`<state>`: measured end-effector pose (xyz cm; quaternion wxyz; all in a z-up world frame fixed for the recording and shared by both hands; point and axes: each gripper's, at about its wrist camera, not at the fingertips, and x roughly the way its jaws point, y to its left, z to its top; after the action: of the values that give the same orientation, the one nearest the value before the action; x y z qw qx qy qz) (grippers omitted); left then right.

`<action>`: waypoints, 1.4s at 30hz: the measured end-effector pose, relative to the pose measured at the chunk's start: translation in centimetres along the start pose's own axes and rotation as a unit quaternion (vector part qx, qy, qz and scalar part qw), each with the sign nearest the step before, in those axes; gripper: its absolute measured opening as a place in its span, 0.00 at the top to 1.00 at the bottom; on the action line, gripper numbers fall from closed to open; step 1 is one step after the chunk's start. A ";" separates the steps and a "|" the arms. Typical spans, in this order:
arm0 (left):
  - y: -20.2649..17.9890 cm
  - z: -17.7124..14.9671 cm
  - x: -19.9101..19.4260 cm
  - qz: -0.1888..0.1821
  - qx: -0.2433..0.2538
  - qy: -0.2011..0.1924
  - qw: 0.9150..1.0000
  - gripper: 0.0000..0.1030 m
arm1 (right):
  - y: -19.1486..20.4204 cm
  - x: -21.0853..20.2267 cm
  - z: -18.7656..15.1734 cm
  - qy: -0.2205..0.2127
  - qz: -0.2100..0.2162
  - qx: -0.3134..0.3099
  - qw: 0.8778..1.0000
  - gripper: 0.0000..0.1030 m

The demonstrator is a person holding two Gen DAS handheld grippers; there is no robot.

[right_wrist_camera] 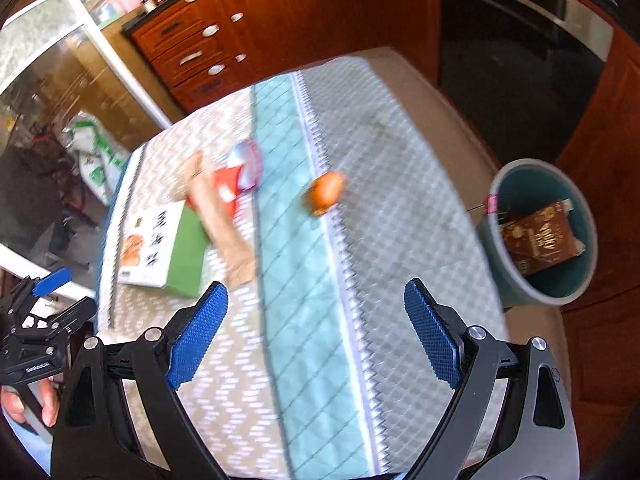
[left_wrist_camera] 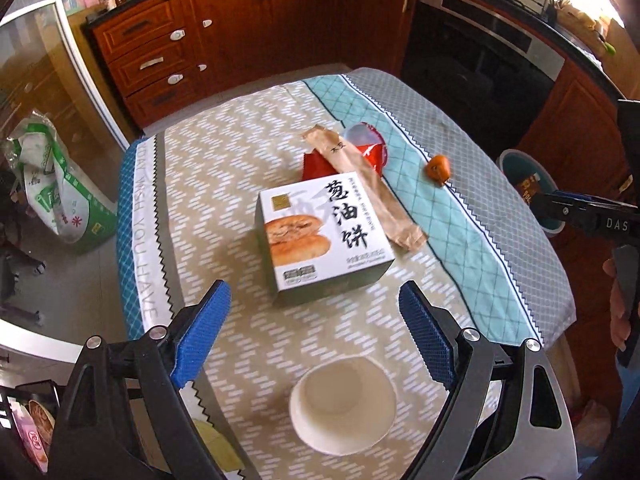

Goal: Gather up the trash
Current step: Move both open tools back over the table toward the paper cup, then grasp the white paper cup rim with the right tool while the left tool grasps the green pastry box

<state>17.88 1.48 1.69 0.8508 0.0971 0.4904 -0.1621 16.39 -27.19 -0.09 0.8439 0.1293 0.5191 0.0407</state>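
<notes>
Nearest, at the bottom of the left wrist view, the left gripper (left_wrist_camera: 314, 334) stands with its blue pads wide apart and nothing between them; a white paper bowl (left_wrist_camera: 342, 402) sits on the table (left_wrist_camera: 208, 184) just under it. The right gripper (right_wrist_camera: 316, 332) is likewise spread and empty over the cloth. Further up the frame lie the printed box (left_wrist_camera: 326, 236), a brown paper sleeve (left_wrist_camera: 362, 188) leaning across it, a red wrapper (left_wrist_camera: 370, 152) behind, and a small orange scrap (left_wrist_camera: 439, 169) apart at the right. The bin (right_wrist_camera: 540, 236), lower right of the table in the right view, already holds a brown packet. Judging by this, the step is reaching for the next piece; the bowl or box needs a wide straddle. Bare cloth around both, but the bin hugs the table edge.
</notes>
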 end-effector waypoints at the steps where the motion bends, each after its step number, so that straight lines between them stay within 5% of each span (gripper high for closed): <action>1: 0.5 -0.5 -0.2 0.001 -0.002 -0.002 1.000 0.16 | 1.1 0.2 -0.5 0.007 0.011 -0.009 1.000 0.17; 8: 4.4 -3.3 -1.1 0.006 -0.029 -0.015 0.999 0.16 | 10.1 1.2 -3.8 0.044 0.081 -0.089 0.992 0.18; 11: 5.2 -4.3 -1.2 0.006 -0.023 -0.020 1.000 0.16 | 12.7 1.5 -4.5 0.048 0.086 -0.114 0.989 0.26; 25: 8.4 -6.3 3.6 -0.015 -0.056 0.003 0.998 0.16 | 16.4 6.8 -5.8 0.119 0.079 -0.143 0.979 0.73; 28: 7.9 -6.0 4.9 -0.015 -0.048 0.001 0.999 0.16 | 16.5 7.0 -5.9 0.116 0.060 -0.153 0.980 0.95; 30: 7.5 -5.8 5.7 -0.005 -0.039 -0.004 0.999 0.19 | 16.2 6.9 -5.8 0.106 0.037 -0.160 0.981 0.96; 35: 6.5 -5.3 7.9 -0.024 -0.027 0.012 0.999 0.46 | 13.6 6.4 -4.6 0.091 0.007 -0.140 0.986 0.96; 42: 5.9 -4.9 9.4 -0.030 -0.023 0.018 0.999 0.49 | 10.8 5.8 -3.7 0.084 -0.007 -0.115 0.990 0.96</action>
<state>20.58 6.83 -8.87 0.8388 0.0652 0.5116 -0.1743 16.42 -14.98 -3.88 0.8068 0.0242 0.5809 0.1048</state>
